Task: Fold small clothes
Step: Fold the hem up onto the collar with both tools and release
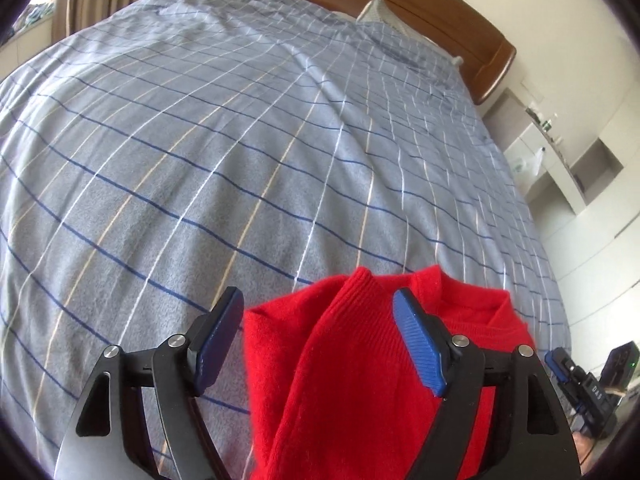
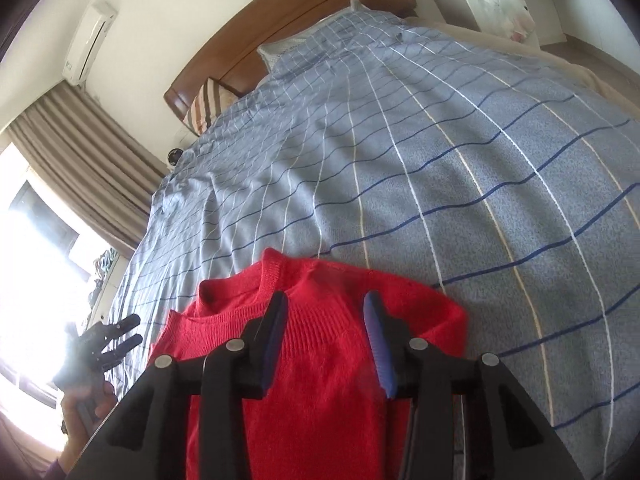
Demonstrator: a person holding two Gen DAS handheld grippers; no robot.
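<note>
A small red knitted sweater [image 1: 360, 364] lies on the blue checked bed cover [image 1: 240, 140], folded, with its ribbed collar toward the far side. My left gripper [image 1: 318, 312] is open just above the sweater's left part, with nothing between its blue pads. In the right wrist view the sweater [image 2: 320, 380] lies below my right gripper [image 2: 326, 320], which is open and empty over the collar area. The left gripper [image 2: 120, 336] also shows at the left edge of that view, held in a hand.
The bed cover [image 2: 440, 160] stretches far ahead to a wooden headboard [image 1: 440, 12] with pillows [image 2: 208, 108]. A curtain and bright window [image 2: 60, 200] stand to the left. White shelves [image 1: 560, 160] stand beside the bed.
</note>
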